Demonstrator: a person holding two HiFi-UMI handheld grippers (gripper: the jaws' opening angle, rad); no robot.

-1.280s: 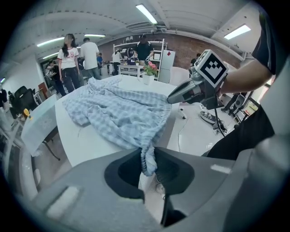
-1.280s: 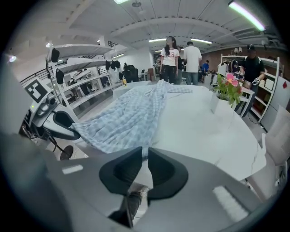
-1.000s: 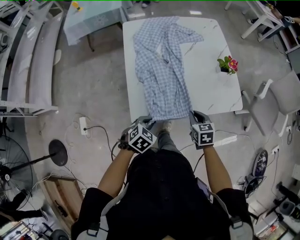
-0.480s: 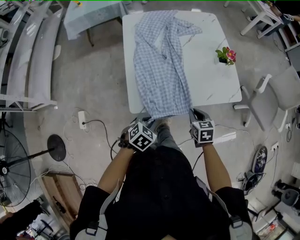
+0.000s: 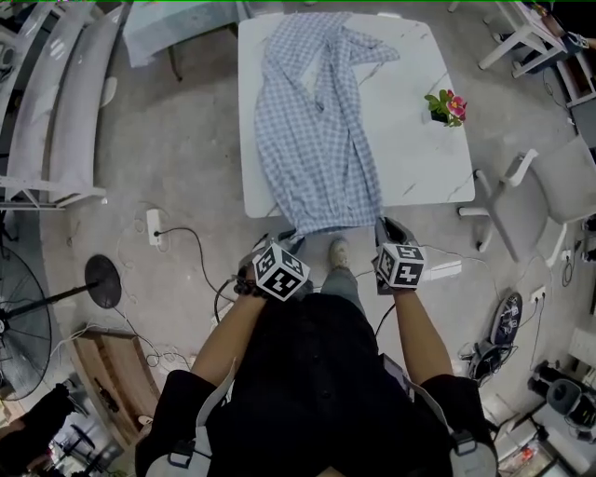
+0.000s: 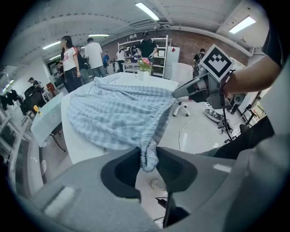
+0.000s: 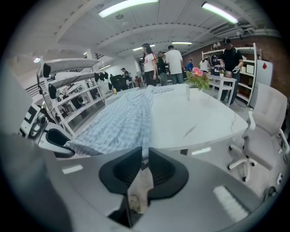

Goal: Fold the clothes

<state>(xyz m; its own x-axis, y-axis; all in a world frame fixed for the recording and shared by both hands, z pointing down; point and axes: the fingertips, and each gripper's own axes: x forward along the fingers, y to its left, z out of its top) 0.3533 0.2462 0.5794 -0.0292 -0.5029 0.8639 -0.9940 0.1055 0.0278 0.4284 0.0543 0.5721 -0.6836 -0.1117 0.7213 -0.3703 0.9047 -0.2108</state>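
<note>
A checked garment (image 5: 317, 130) lies lengthwise, overhanging the white table (image 5: 419, 140).

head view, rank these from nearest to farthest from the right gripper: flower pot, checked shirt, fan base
1. checked shirt: its hem is pinched in the right gripper.
2. flower pot: on the right side of the table.
3. fan base: on the floor, far left.

Open-plan lab or workshop. Around a white table (image 5: 410, 140): metal shelving racks (image 7: 72, 86) to one side, white office chairs (image 7: 267, 122) to the other, a power strip (image 5: 154, 226) with cables on the floor nearby, people (image 7: 172, 59) standing beyond under strip lights (image 7: 124, 7).
</note>
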